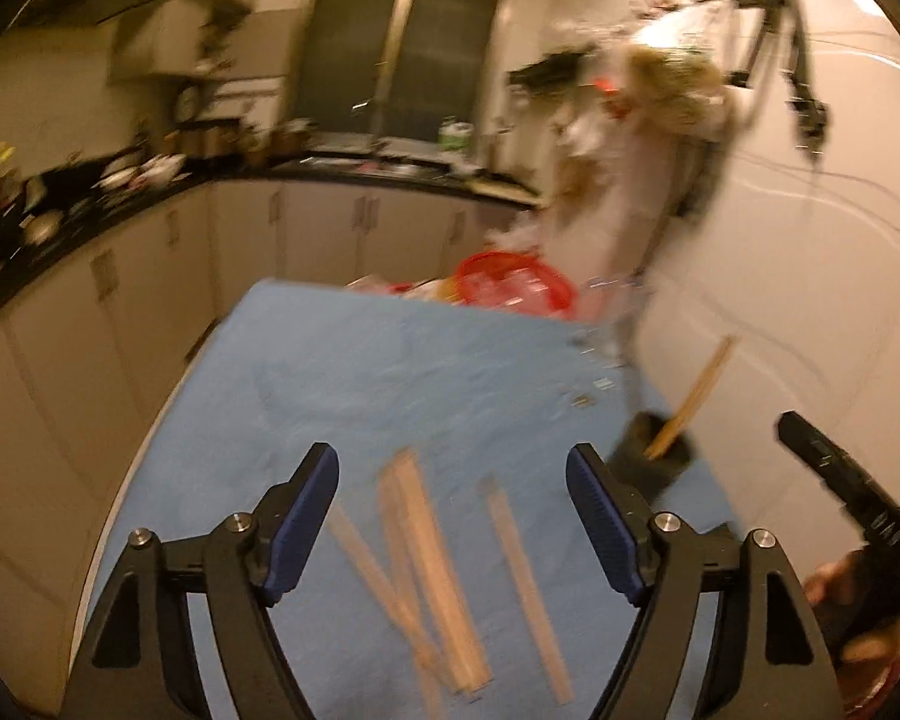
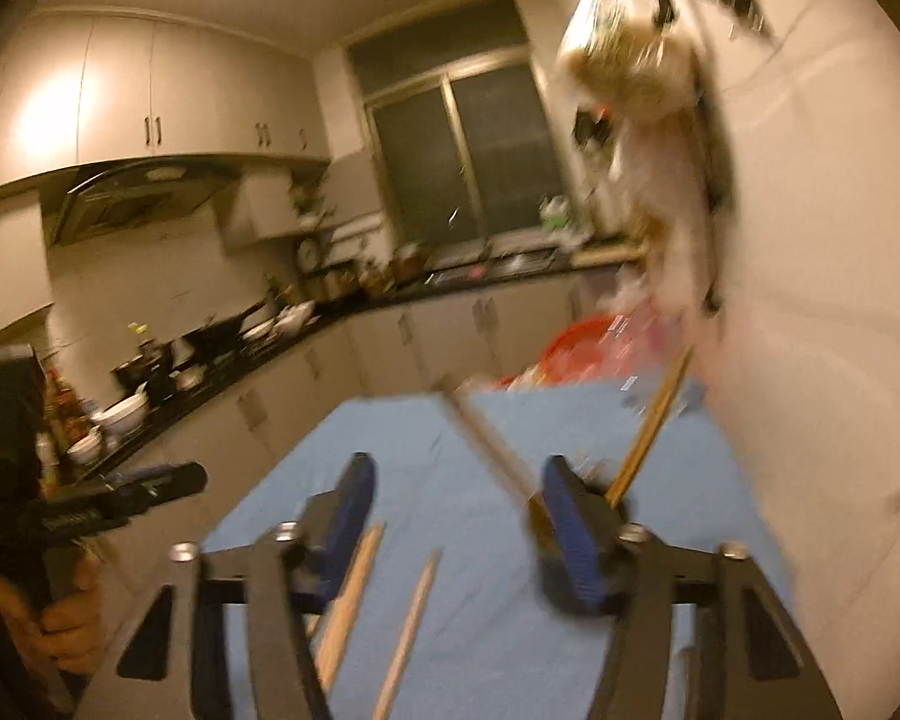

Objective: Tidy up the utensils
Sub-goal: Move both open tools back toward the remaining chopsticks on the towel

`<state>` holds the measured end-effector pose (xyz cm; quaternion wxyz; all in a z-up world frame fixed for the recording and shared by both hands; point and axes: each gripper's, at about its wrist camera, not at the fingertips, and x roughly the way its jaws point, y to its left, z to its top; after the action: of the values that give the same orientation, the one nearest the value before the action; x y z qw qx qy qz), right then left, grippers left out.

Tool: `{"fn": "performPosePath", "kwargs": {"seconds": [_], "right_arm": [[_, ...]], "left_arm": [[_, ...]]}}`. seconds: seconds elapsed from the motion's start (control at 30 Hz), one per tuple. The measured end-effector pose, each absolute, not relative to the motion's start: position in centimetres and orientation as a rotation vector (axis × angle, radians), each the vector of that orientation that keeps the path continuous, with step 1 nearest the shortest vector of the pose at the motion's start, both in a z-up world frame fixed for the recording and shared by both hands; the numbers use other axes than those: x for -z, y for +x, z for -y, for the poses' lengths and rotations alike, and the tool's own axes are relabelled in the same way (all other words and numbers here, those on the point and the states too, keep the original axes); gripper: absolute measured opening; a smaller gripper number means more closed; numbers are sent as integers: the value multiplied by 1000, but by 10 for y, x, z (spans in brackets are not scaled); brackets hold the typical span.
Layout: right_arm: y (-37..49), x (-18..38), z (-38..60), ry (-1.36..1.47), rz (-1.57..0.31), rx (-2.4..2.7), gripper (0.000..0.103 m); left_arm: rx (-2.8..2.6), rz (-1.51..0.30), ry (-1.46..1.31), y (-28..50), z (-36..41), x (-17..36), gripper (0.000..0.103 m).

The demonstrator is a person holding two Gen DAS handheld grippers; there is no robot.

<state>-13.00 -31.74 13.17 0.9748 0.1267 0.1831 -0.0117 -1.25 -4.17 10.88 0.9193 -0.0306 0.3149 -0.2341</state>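
Both hand-held grippers, left [image 1: 453, 510] and right [image 2: 456, 510], hang released; chopsticks [image 1: 432, 576] at 6 o'clock could scatter if clipped.

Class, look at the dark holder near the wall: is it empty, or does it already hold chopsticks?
Not empty. The dark holder stands upright with chopsticks leaning out of its mouth; more chopsticks lie loose on the blue cloth.

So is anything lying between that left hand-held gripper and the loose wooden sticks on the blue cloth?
Nothing visible does. The left hand-held gripper is open above the chopsticks, which lie bare on the blue cloth. The dark holder, with one chopstick already in it, stands off to the right.
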Motion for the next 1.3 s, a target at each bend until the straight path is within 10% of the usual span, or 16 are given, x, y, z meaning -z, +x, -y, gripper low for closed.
{"fn": "performPosePath", "kwargs": {"seconds": [0.67, 1.3], "right_arm": [[-85, -39, 258, 272, -829, -34, 43], [99, 12, 264, 234, -1153, 119, 30]], "left_arm": [[160, -899, 25, 23, -1, 37, 79], [155, -923, 41, 25, -1, 40, 79]]}}
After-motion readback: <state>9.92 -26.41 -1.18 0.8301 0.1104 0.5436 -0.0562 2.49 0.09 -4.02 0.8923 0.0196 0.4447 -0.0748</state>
